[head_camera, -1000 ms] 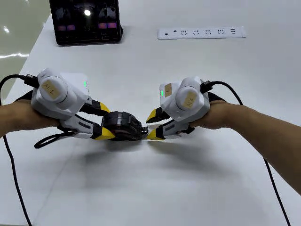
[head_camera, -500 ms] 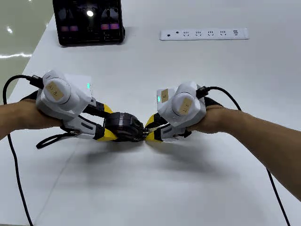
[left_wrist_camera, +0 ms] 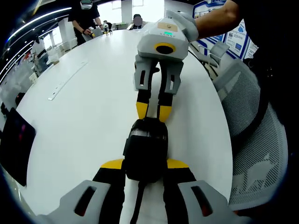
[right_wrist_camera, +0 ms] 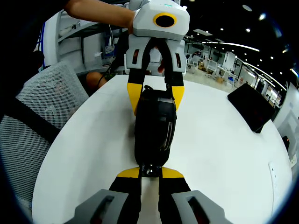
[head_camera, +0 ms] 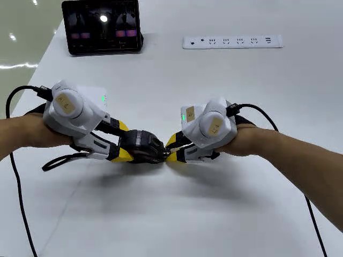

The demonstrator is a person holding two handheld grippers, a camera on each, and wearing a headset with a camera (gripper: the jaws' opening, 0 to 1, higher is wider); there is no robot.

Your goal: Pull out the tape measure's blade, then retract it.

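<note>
— Where was the tape [head_camera: 140, 145]?
— Low over the white table [head_camera: 225, 96], straight in front of me, caught between my two tongs. I couldn't tell whether it rested on the top or hung just clear of it.

— What did your left one have?
— My left gripper [head_camera: 122, 140] was clenched on the black case. In its own view the yellow tips [left_wrist_camera: 112, 164] pressed the case [left_wrist_camera: 145, 149] from both sides near its rear, and a black strap [head_camera: 60, 159] trailed back past my wrist.

— And the right?
— My right gripper [head_camera: 171, 149] faced it, tip to tip. Its jaws were closed to a narrow gap on the case's front end, where the blade comes out. In the right gripper view that nose sat pinched between the tips [right_wrist_camera: 127, 172]. The hook was too small to make out, and the blade was not yet drawn.

— So both tongs met at the tape?
— Yes. From the left gripper view the right gripper [left_wrist_camera: 153, 112] touched the far end of the case, and from the right gripper view the left gripper [right_wrist_camera: 155, 95] held the far end [right_wrist_camera: 155, 126].

— Anything else on the table?
— A dark tablet [head_camera: 102, 25] stood at the far left, and a white power strip [head_camera: 232, 41] lay at the far right, both well apart from my hands.
</note>
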